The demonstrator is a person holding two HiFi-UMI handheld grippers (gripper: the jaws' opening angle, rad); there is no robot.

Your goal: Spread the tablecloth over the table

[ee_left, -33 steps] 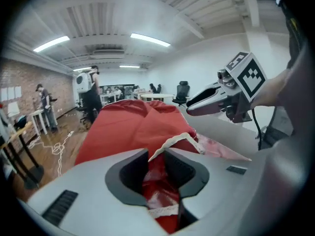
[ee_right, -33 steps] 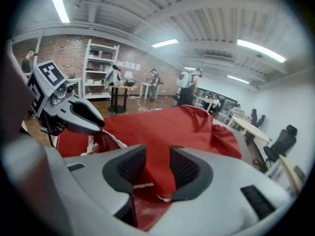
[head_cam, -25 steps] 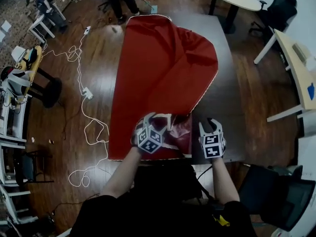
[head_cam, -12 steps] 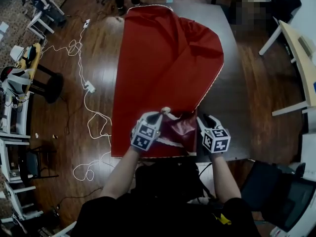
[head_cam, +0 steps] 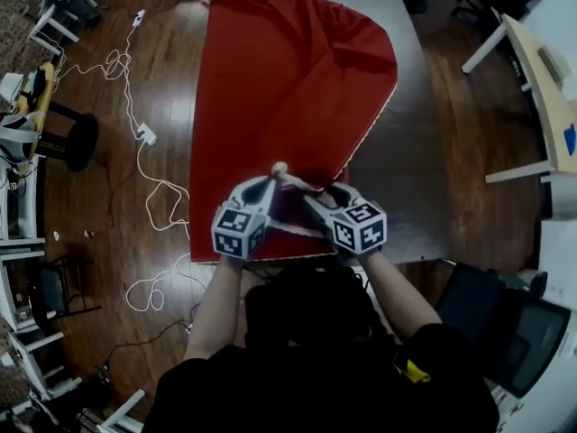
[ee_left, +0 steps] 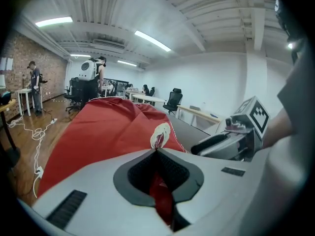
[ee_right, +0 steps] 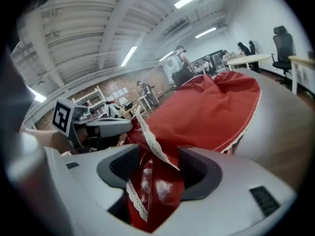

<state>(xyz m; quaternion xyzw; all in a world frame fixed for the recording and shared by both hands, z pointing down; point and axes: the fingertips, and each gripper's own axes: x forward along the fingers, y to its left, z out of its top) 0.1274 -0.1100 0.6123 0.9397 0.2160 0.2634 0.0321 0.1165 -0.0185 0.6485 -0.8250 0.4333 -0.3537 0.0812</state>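
The red tablecloth [head_cam: 288,70] with white lace trim lies folded over the left part of the dark table [head_cam: 419,152], its near edge bunched. My left gripper [head_cam: 275,171] is shut on a lace-edged corner of it, lifted off the table; the left gripper view shows a red strip pinched at the jaw tips [ee_left: 156,149]. My right gripper [head_cam: 315,198] sits close beside it, angled toward it. Its jaws have just been opening, and a fold of shiny red cloth [ee_right: 155,181] hangs loosely between them, with gaps at the pads.
White cables [head_cam: 135,133] trail over the wooden floor left of the table. A light desk [head_cam: 541,88] stands at the right and a dark chair [head_cam: 505,332] at the near right. People stand far off by desks [ee_left: 34,82].
The right gripper has swung left, up against the left one. The left gripper has shut on the cloth corner, rolled and lifted it. The cloth in the right jaws sits looser.
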